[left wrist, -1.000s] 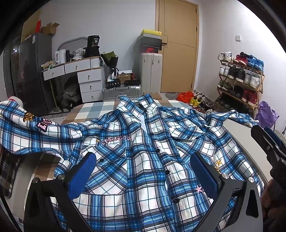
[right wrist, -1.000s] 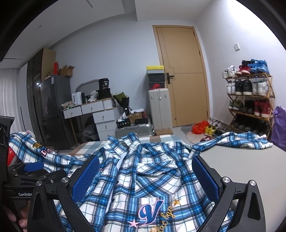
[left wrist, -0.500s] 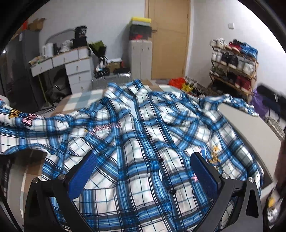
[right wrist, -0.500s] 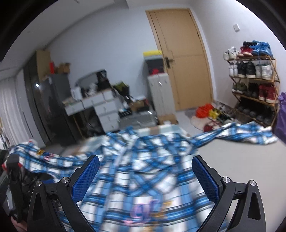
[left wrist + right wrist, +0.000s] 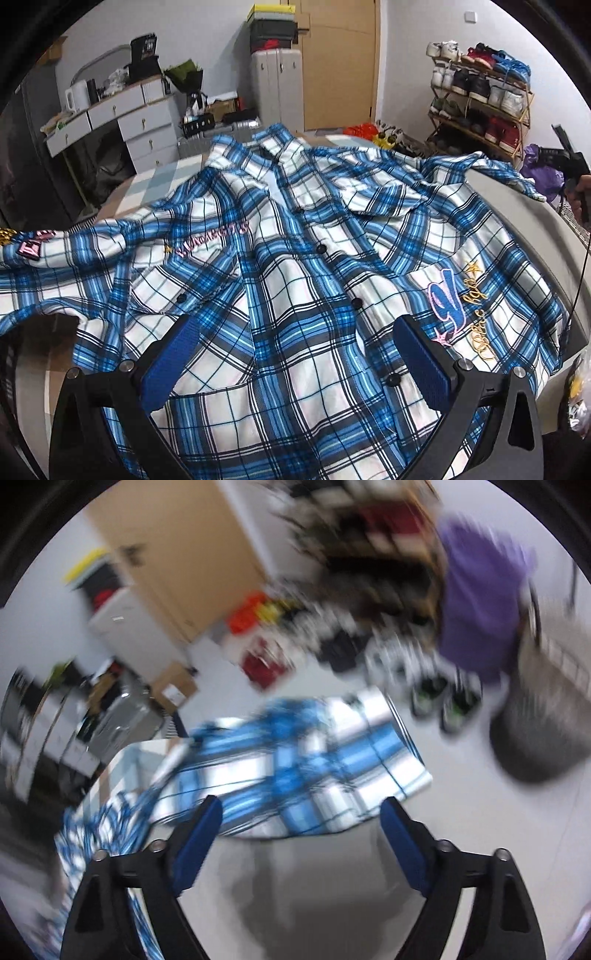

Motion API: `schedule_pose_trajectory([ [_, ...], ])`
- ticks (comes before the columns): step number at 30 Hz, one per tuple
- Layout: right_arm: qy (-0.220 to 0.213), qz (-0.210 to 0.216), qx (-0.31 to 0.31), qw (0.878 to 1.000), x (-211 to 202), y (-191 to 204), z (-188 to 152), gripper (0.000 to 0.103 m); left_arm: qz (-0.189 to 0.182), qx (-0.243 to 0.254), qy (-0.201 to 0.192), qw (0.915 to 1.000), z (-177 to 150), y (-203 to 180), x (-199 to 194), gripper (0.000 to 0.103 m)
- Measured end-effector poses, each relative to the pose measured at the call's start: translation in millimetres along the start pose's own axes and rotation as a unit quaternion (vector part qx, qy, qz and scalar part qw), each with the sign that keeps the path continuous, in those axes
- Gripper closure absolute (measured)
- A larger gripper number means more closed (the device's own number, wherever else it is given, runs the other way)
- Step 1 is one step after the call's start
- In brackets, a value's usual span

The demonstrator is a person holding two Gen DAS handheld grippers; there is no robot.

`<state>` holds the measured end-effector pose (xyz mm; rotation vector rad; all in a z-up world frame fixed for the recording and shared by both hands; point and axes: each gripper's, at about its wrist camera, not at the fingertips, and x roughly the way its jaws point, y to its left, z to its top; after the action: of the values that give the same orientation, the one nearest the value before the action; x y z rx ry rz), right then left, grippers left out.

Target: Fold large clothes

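Observation:
A large blue and white plaid shirt (image 5: pixel 295 258) lies spread face up on a grey table (image 5: pixel 532 221), buttons down its middle, sleeves out to both sides. My left gripper (image 5: pixel 295 354) is open and empty, held just above the shirt's lower front. My right gripper (image 5: pixel 301 830) is open and empty, over the shirt's right sleeve end (image 5: pixel 314 760), which drapes at the table's edge. The right wrist view is blurred. The right gripper also shows in the left wrist view (image 5: pixel 570 166) at the far right.
A shoe rack (image 5: pixel 480 96) and a purple bag (image 5: pixel 543 177) stand to the right. A dresser (image 5: pixel 122 122), suitcases (image 5: pixel 277 92) and a door (image 5: pixel 340 62) are behind the table. A grey basket (image 5: pixel 543 731) and shoes (image 5: pixel 443 698) sit on the floor past the table's edge.
My right gripper has swung away to the right, from over the shirt's front to over its right sleeve end. My left gripper has shifted a little forward and right over the shirt.

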<state>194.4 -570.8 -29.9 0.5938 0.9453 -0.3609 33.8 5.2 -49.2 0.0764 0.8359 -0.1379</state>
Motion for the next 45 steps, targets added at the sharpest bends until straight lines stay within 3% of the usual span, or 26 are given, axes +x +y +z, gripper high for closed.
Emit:
schedule_pose_trajectory([
  [5,0.005,-0.046,0.016,0.999,17,-13,16,0.024,-0.005,0.002,0.018,0.9998,-2,-3,6,0.001],
  [9,-0.011,-0.125,-0.04,0.991,30,10,20,0.025,-0.002,0.014,0.02,0.9997,-4,-9,7,0.001],
  [11,-0.02,-0.162,-0.079,0.983,37,26,17,0.036,-0.002,0.019,0.024,0.9995,-6,-12,6,0.001],
  [13,-0.04,-0.159,-0.094,0.982,39,36,17,0.084,0.0,0.022,0.024,0.9995,-6,-12,7,0.001],
  [16,-0.045,-0.165,-0.102,0.98,44,44,19,0.098,0.006,0.027,0.023,0.9994,-6,-11,8,0.001],
  [18,-0.054,-0.142,-0.109,0.982,36,48,21,0.099,0.005,0.027,0.026,0.9993,-6,-10,9,0.001],
  [21,-0.093,-0.099,-0.117,0.984,14,55,21,0.099,0.004,0.023,0.026,0.9994,-4,-9,9,0.001],
  [24,-0.144,-0.057,-0.15,0.976,-18,63,12,0.099,0.003,0.022,0.021,0.9995,-3,-9,6,0.001],
  [26,-0.201,-0.047,-0.199,0.958,-48,69,-4,0.099,0.002,0.021,0.019,0.9996,-2,-9,7,0.001],
  [30,-0.27,-0.046,-0.28,0.92,-95,71,-50,0.099,-0.003,0.022,0.017,0.9996,-2,-11,5,0.001],
  [33,-0.237,-0.039,-0.293,0.925,-95,56,-73,0.099,-0.002,0.025,0.012,0.9996,-3,-13,2,0.001],
  [38,-0.105,-0.078,-0.292,0.947,-42,29,-102,0.095,-0.005,0.032,0.01,0.9994,-4,-20,2,0.001],
  [41,-0.06,-0.068,-0.254,0.963,-31,14,-93,0.08,0.0,0.039,0.009,0.9992,-6,-23,2,0.001],
  [44,-0.067,-0.057,-0.225,0.97,-46,12,-76,0.065,0.003,0.043,0.012,0.999,-7,-23,3,0.001],
  [45,-0.084,-0.061,-0.23,0.968,-53,17,-68,0.044,0.003,0.043,0.012,0.999,-7,-23,3,0.001],
])
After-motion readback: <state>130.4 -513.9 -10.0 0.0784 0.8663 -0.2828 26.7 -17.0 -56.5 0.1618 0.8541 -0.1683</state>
